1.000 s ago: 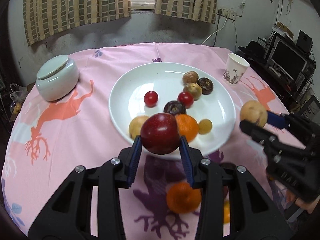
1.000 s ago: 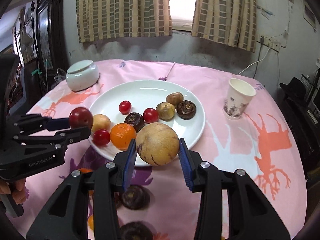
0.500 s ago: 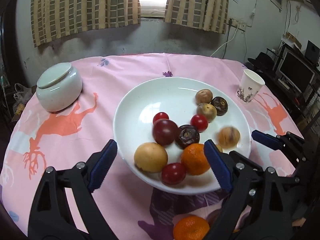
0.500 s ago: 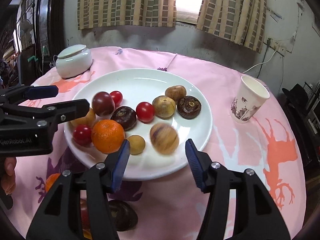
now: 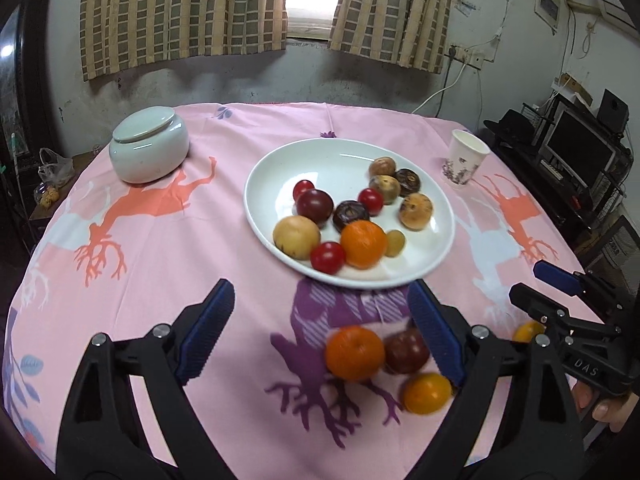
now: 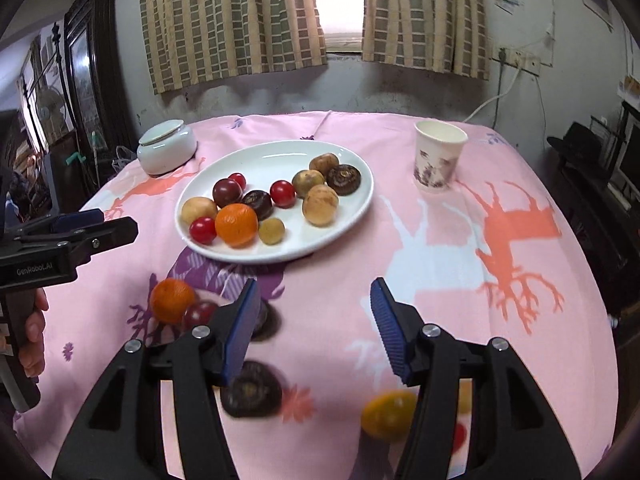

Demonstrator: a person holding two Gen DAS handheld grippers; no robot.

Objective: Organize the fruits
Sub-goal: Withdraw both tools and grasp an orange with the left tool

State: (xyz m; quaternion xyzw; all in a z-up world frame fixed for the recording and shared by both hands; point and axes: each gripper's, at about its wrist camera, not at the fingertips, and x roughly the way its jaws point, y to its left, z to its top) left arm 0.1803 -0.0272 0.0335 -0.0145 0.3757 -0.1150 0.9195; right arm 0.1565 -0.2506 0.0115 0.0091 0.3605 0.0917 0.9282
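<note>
A white plate [image 5: 344, 152] [image 6: 280, 160] on the pink tablecloth holds several fruits, among them a dark red plum [image 5: 315, 205] [image 6: 227, 193], a tan round fruit [image 5: 416, 211] [image 6: 320, 210] and an orange [image 5: 363, 244] [image 6: 236, 225]. Loose fruits lie on the cloth near me: an orange [image 5: 354, 353] [image 6: 173, 300], a dark plum [image 5: 406, 351], a yellow fruit [image 5: 426, 393] [image 6: 389, 414] and a dark brown fruit [image 6: 251, 389]. My left gripper [image 5: 322, 338] is open and empty, short of the plate. My right gripper [image 6: 316, 328] is open and empty above the cloth.
A lidded white ceramic jar [image 5: 149, 144] [image 6: 167, 146] stands at the back left. A paper cup [image 5: 464, 164] [image 6: 438, 156] stands at the back right. Shelves with a monitor [image 5: 580, 152] are past the table's right edge.
Both grippers opened, dropping the dark red plum and the tan fruit onto the plate. Both have since pulled back toward me; loose fruits on the cloth came into view.
</note>
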